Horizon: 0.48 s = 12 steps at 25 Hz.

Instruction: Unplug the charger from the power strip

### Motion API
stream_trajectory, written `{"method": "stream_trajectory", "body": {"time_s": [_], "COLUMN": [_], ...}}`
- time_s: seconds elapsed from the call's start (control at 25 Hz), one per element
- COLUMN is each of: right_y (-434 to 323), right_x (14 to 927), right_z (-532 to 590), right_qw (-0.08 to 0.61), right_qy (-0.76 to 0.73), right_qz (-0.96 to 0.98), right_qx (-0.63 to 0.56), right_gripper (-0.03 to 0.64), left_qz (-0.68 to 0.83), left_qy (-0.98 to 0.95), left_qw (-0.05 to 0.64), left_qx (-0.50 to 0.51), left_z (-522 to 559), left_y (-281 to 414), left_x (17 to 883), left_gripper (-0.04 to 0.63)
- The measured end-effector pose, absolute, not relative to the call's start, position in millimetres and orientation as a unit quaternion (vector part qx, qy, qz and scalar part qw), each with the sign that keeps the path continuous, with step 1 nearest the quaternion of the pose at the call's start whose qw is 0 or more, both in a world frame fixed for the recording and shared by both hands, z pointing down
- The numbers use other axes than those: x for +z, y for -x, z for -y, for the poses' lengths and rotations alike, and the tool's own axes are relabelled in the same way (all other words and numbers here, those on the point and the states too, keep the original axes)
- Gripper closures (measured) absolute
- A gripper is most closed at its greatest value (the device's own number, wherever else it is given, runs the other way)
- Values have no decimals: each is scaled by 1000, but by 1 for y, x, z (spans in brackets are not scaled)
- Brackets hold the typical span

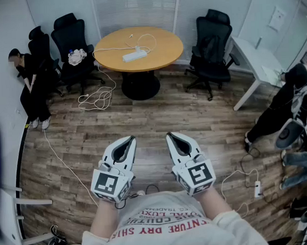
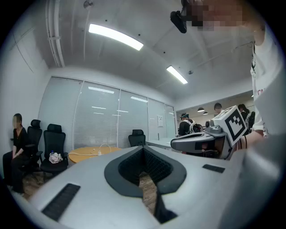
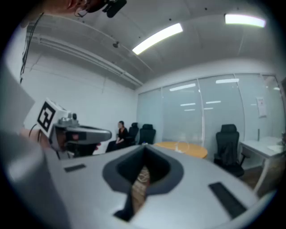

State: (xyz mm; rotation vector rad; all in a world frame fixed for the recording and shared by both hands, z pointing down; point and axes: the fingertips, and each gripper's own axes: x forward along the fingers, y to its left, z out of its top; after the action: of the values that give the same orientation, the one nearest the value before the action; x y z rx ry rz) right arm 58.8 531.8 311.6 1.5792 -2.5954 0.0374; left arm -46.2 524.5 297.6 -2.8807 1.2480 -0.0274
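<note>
A white power strip (image 1: 134, 56) lies on the round wooden table (image 1: 160, 48) at the far side of the room, with a white cable looped beside it. The charger on it is too small to make out. My left gripper (image 1: 130, 139) and right gripper (image 1: 170, 135) hang side by side close to my body, far from the table, both shut with nothing between the jaws. In the left gripper view the table (image 2: 89, 154) shows far off over the jaws of the left gripper (image 2: 144, 150). From the right gripper (image 3: 145, 156) the table (image 3: 181, 149) also lies well ahead.
Black office chairs (image 1: 71, 44) (image 1: 211, 46) stand around the table. A person (image 1: 32, 84) sits at the left wall. White cables (image 1: 94, 99) trail over the wooden floor. A white desk (image 1: 257, 64) and more people (image 1: 290, 103) are at the right.
</note>
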Motion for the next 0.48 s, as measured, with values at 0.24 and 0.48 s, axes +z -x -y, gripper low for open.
{"method": "stream_trajectory", "body": {"time_s": [0.24,0.48], "right_y": [-49,-32], "right_x": [311,316], "right_z": [-526,-518], "right_qw": [49,46], "right_qy": [-524,-539], "right_qz": [850,841], "right_qx": [6,21], "right_gripper": [589,589], "left_qz": [-398,-391], "left_qy": [917,920], "left_qw": [0,-10], "left_qx": [-6,-6], "left_z": [-516,-507], "left_y": [59,79], "left_x": [301,308], "left_gripper": [566,566]}}
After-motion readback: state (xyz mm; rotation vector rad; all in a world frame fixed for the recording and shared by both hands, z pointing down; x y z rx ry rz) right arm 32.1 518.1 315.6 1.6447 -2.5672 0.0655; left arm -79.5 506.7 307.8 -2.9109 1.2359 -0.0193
